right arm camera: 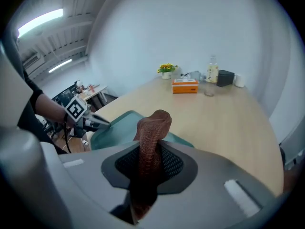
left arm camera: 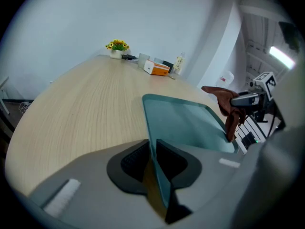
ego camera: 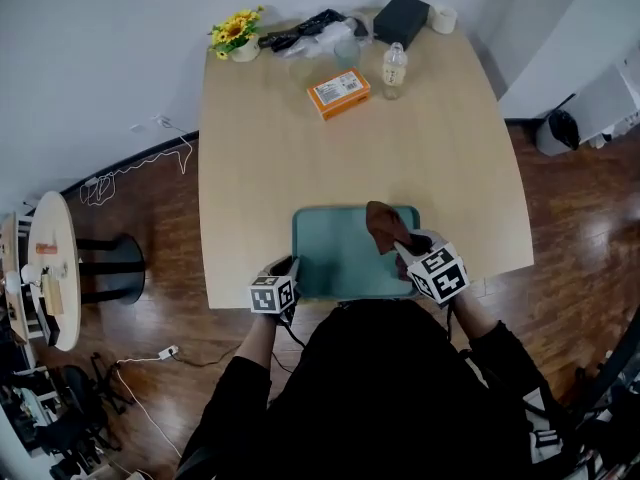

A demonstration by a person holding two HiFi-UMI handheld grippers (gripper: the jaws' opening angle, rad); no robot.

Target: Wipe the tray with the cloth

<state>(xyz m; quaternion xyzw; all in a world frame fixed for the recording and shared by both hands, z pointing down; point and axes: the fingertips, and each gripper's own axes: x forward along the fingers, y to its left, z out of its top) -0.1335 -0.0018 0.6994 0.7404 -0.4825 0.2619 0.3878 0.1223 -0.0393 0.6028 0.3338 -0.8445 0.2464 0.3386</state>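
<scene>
Both grippers clamped, arms drawn in close to the body.
The left gripper point(ego camera: 289, 268) points down and forward, jaws pinched on the near-left rim of the tray point(ego camera: 345, 258). The right gripper point(ego camera: 401, 249), angled down likewise, holds the cloth point(ego camera: 381, 223) between nearly closed jaws — forearms bent, in black sleeves.

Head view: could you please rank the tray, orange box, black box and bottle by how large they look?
1. tray
2. orange box and black box: too alike to rank
3. bottle
</scene>
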